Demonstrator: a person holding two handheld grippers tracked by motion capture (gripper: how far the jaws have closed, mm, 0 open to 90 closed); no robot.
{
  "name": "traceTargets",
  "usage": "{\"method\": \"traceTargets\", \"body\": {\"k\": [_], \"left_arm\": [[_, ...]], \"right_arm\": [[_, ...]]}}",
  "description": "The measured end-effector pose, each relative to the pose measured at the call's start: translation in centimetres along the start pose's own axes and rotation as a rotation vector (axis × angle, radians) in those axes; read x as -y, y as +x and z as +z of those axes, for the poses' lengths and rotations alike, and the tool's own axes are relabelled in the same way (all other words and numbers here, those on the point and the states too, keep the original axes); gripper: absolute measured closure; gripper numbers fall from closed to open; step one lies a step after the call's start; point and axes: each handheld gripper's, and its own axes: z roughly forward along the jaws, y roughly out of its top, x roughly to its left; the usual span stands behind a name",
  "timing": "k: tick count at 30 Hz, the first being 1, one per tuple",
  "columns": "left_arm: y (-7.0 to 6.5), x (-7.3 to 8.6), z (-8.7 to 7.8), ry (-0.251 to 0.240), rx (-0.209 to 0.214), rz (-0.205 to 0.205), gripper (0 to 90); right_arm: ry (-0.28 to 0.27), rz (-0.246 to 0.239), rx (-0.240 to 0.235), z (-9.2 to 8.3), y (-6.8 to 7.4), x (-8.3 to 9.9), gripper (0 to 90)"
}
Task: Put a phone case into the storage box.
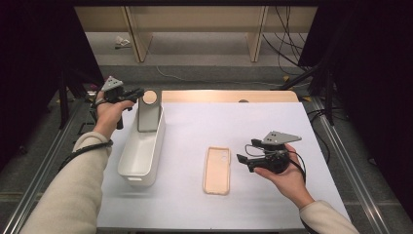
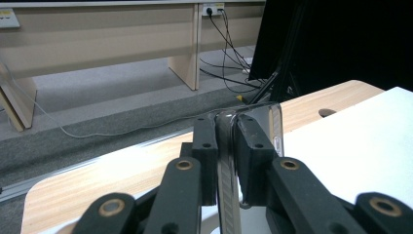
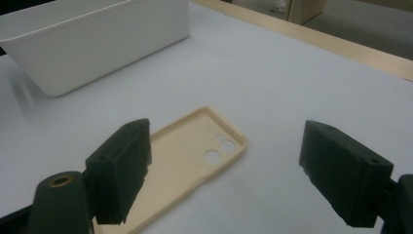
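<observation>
While the left gripper (image 1: 138,93) sits at the far end of the white bin (image 1: 127,168), its jaws are clamped on the top edge of a clear phone case (image 1: 147,114) that stands upright in the bin's far end. In the left gripper view the case (image 2: 228,161) shows edge-on, pinched between the two black pads, its clear side (image 2: 271,127) curving off to the right. The left hand (image 1: 109,111) wraps the handle, grey plate on top, cable trailing down along the sleeve.

The right gripper (image 1: 241,159) hangs just right of a beige case (image 1: 217,170), jaws wide apart, nothing between them. The right hand (image 1: 285,170) holds it from below, palm up. In the right gripper view the beige case (image 3: 187,158) lies flat on the white mat (image 3: 292,73), inner side up, camera holes toward the far end; its near left part passes behind the left pad, not touching as far as I can tell. The bin (image 3: 92,46) is beyond it, well apart.

The beige case lies between bin and right hand, long side parallel to the bin. The mat covers most of the wooden table (image 1: 229,95), and a wood strip shows at the far edge.
</observation>
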Motion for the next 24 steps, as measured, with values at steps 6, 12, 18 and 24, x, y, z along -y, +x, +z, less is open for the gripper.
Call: {"method": "traceTargets", "body": {"k": [6, 12, 18, 24], "left_arm": [[0.18, 0.25, 0.11, 0.015, -0.012, 0.009, 77.9], [0.34, 0.45, 0.17, 0.036, -0.030, 0.020, 76.2], [0.45, 0.72, 0.28, 0.058, -0.048, 0.027, 74.7], [0.52, 0.92, 0.38, 0.066, -0.062, 0.025, 73.6]], "right_arm": [[0.001, 0.000, -0.002, 0.02, 0.01, 0.01, 20.1], [0.000, 0.000, -0.001, 0.02, 0.04, 0.01, 20.1], [0.004, 0.000, -0.002, 0.01, 0.01, 0.01, 20.1], [0.003, 0.000, -0.004, 0.03, 0.04, 0.02, 20.1]]}}
